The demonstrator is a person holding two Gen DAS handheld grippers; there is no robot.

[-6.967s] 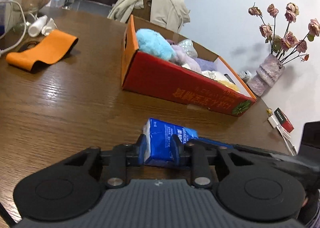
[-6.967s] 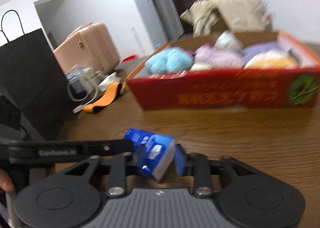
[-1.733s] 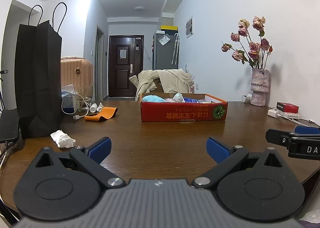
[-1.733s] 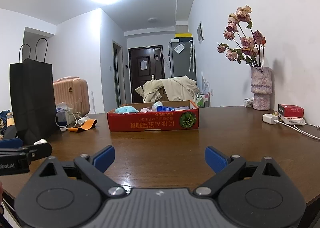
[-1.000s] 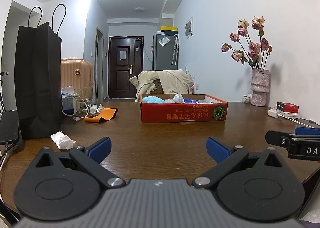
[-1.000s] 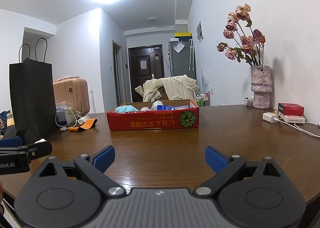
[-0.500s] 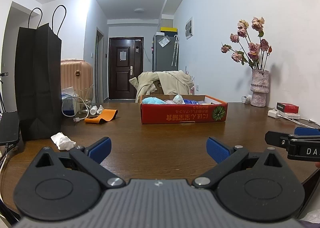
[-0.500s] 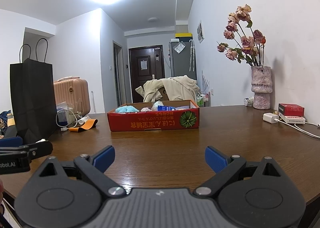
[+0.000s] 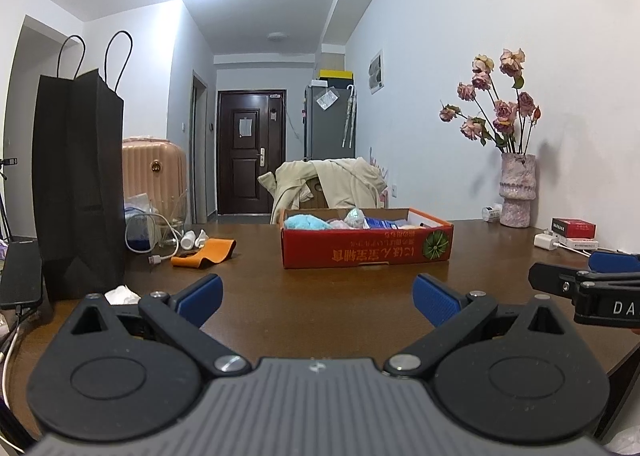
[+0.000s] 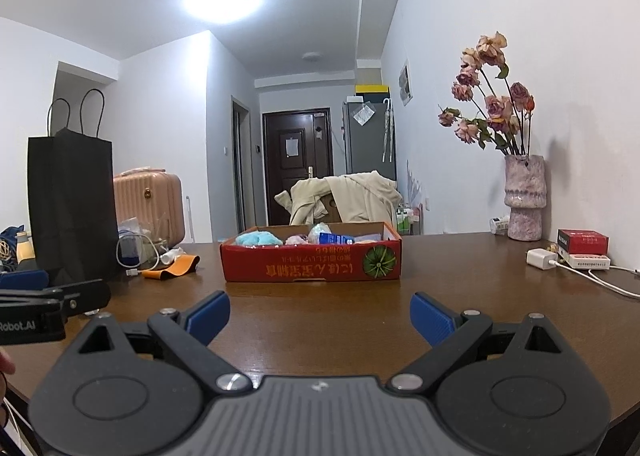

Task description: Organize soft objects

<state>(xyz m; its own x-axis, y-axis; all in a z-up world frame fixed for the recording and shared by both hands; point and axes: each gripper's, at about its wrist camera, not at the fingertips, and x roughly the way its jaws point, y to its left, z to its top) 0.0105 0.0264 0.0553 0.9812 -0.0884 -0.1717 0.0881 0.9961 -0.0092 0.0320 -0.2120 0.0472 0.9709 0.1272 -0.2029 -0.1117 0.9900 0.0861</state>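
A red cardboard box (image 9: pixel 366 252) (image 10: pixel 312 266) stands on the brown table, well ahead of both grippers. Soft things fill it: a light blue plush (image 9: pixel 306 222) (image 10: pixel 258 239), pale pink and lilac pieces, and a blue tissue pack (image 9: pixel 376 223) (image 10: pixel 335 239). My left gripper (image 9: pixel 318 298) is open with nothing between its blue pads. My right gripper (image 10: pixel 320 314) is likewise open and holds nothing. Each gripper's tip shows at the edge of the other's view.
A tall black paper bag (image 9: pixel 78 184), a crumpled tissue (image 9: pixel 122 295), an orange band (image 9: pixel 204 252) and cables lie at left. A vase of dried roses (image 9: pixel 516 192), a red packet (image 9: pixel 574 227) and a charger (image 10: pixel 542 258) are at right. A draped chair (image 9: pixel 328 186) stands behind the box.
Seven seconds ago the grippers held the blue tissue pack near the box; now it lies inside the box and both are drawn back, open. Nothing has visibly moved over the last second.
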